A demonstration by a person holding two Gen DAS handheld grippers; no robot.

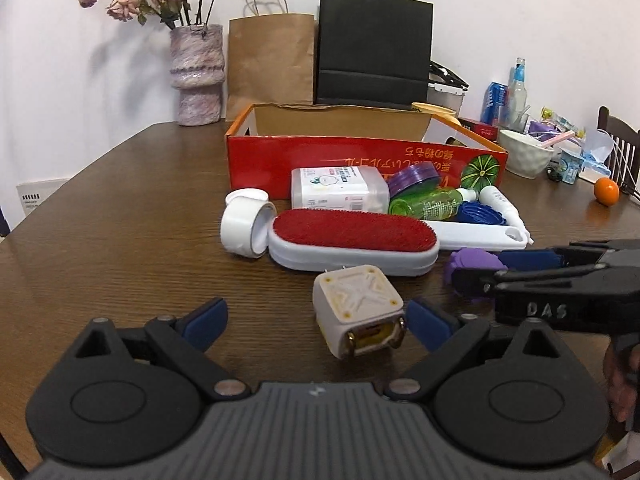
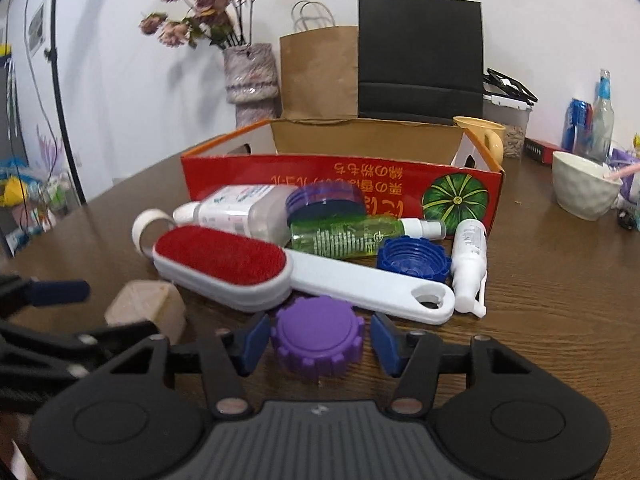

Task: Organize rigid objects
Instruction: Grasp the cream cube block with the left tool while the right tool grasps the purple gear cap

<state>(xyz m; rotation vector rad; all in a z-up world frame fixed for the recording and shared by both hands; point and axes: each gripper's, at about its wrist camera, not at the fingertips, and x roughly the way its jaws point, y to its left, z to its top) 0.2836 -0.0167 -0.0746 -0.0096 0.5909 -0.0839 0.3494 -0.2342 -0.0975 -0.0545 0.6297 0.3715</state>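
- The cardboard box [image 2: 340,176] stands on the table [image 2: 560,300], with two paper bags [image 2: 420,52] and a vase [image 2: 252,80] behind it.
- Before the box lie bottles [image 2: 344,234] and lids.
- The lint brush [image 2: 224,264] lies before those.
- The ridged cap [image 2: 318,334] sits nearest, between the right gripper [image 2: 316,344] fingers.
- The plug adapter [image 1: 358,310] lies left of it, between the left gripper [image 1: 316,324] fingers.
- A bowl [image 2: 584,188] stands right of the box.

Left wrist view: purple cap [image 1: 472,264] half hidden behind the right gripper [image 1: 532,272] at right centre. Chair [image 1: 618,140] cut by right edge. Right wrist view: beige plug adapter [image 2: 148,308] blurred, lower left; clutter [image 2: 28,200] at left edge unreadable.
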